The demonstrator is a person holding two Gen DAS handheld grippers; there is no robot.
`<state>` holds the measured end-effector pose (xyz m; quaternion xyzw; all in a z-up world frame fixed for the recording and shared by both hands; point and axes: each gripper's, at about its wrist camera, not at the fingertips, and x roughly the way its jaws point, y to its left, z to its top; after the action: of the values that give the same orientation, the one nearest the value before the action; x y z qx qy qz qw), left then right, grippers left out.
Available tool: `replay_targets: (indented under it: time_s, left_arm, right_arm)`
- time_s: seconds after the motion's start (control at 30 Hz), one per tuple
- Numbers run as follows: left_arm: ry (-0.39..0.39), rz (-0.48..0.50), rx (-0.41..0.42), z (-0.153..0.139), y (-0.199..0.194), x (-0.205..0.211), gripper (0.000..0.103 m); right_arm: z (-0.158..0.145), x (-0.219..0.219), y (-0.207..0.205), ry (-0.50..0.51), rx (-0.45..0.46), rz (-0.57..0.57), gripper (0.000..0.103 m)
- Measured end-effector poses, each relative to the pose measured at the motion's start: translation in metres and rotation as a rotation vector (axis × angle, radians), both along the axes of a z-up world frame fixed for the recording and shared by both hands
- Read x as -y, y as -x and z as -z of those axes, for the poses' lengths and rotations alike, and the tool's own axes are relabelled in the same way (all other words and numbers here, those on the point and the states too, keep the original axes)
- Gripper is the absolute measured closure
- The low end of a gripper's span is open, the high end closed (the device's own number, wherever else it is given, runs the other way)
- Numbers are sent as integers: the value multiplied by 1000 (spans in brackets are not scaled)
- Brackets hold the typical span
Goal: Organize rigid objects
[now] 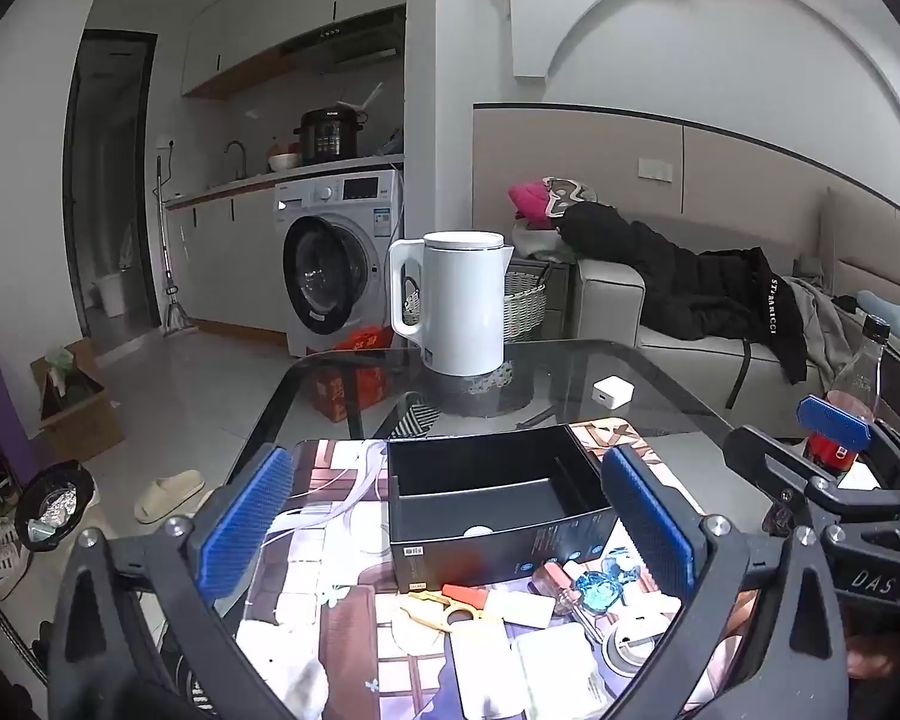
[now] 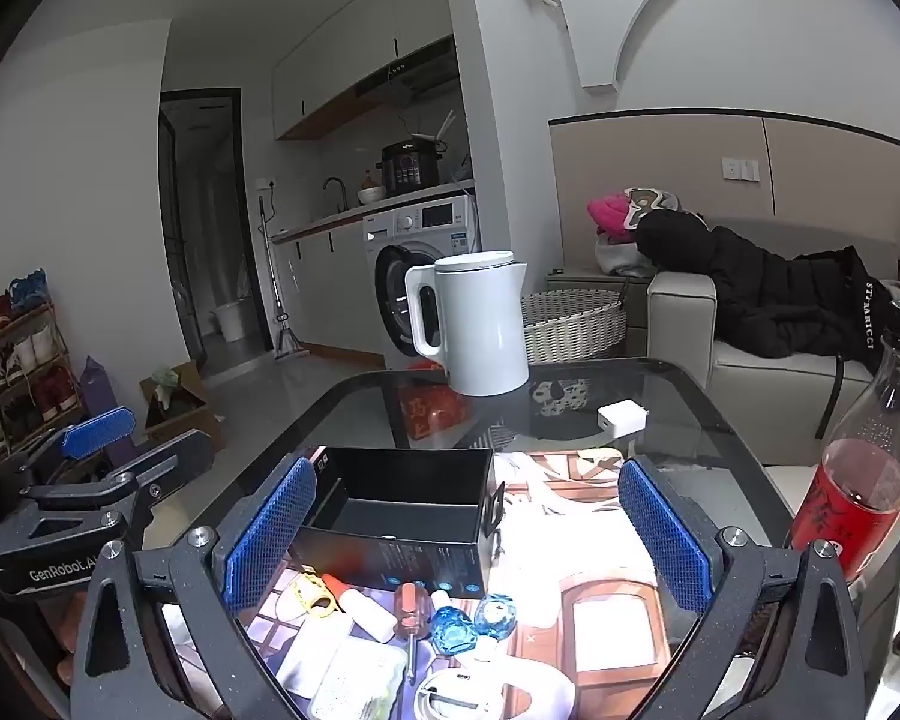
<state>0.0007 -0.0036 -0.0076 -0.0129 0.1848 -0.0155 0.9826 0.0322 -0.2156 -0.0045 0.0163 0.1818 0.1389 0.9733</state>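
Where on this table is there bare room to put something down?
Bare glass lies between the white kettle, the small white charger and the black box. The mat right of the box is open too. It is crowded in front of the box, around the screwdriver.

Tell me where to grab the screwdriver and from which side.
Grip the screwdriver by its amber handle, coming from above with the fingers closing across its width. It lies flat on the mat, handle toward the black box. The thin shaft runs between clutter, while the handle is thicker and more exposed.
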Motion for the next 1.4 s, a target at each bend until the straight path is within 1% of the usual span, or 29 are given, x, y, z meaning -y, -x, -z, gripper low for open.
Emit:
replay_targets:
  time_s: [0.03, 0.13, 0.37, 0.8, 1.23, 1.4]
  left_arm:
    - [11, 5, -16, -2, -8, -3, 0]
    - [22, -4, -18, -1, -11, -7, 0]
    - [22, -21, -17, -3, -9, -8, 0]
    - [20, -15, -11, -4, -7, -7, 0]
    - [28, -12, -19, -4, -7, -7, 0]
    - [43, -6, -34, -4, -9, -8, 0]
  right_arm:
    - [-4, 3, 4, 0, 6, -4, 0]
    - [-1, 1, 7, 3, 17, 3, 0]
    - [-1, -1, 8, 8, 25, 5, 0]
    - [0, -1, 8, 5, 25, 5, 0]
    - [-1, 0, 9, 3, 23, 4, 0]
    - [-1, 1, 9, 4, 26, 2, 0]
